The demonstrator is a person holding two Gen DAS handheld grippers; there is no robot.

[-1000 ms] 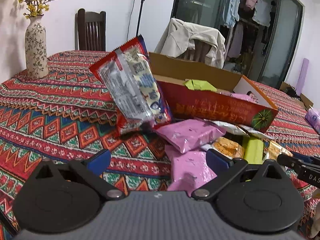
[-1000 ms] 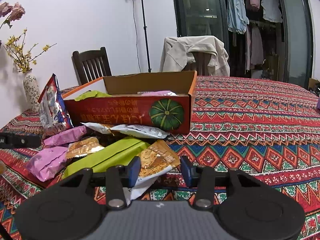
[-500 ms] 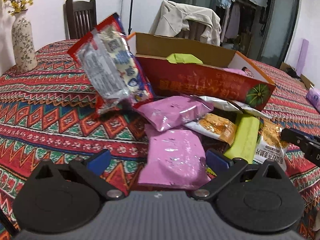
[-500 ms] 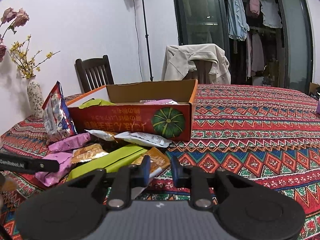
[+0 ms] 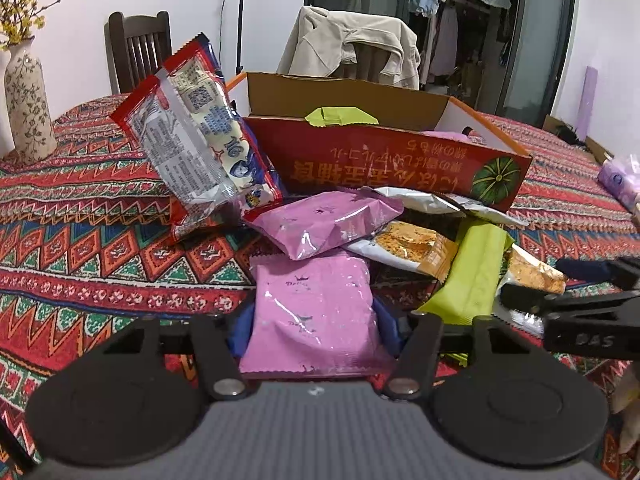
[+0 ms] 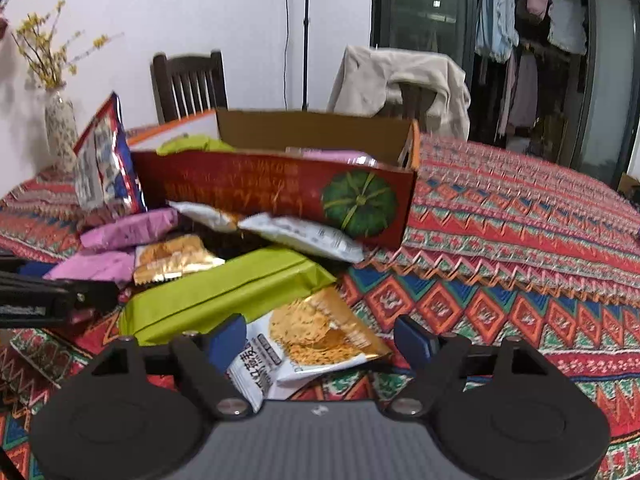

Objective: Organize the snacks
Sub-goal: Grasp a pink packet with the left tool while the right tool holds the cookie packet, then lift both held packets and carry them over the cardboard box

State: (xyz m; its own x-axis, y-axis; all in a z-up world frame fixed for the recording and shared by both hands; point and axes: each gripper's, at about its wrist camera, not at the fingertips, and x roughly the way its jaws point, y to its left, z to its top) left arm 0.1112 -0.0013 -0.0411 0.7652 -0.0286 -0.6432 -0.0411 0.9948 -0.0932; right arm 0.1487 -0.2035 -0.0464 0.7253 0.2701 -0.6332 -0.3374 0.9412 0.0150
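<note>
A red cardboard box with a pumpkin print stands on the table; it also shows in the right wrist view. Snack packets lie piled in front of it. My left gripper is shut on a pink packet. A second pink packet lies just beyond it. My right gripper is open around the near end of an orange-and-white cracker packet, beside a long green packet. A red-and-blue bag leans on the box's left end.
A vase with yellow flowers stands at the table's far left. Two chairs stand behind the table, one draped with a beige jacket. A purple pack lies at the right. The patterned tablecloth stretches right of the box.
My left gripper moved forward and closed on the near pink packet. My right gripper, nearly shut half a second ago, opened wide and moved in around the orange cracker packet.
</note>
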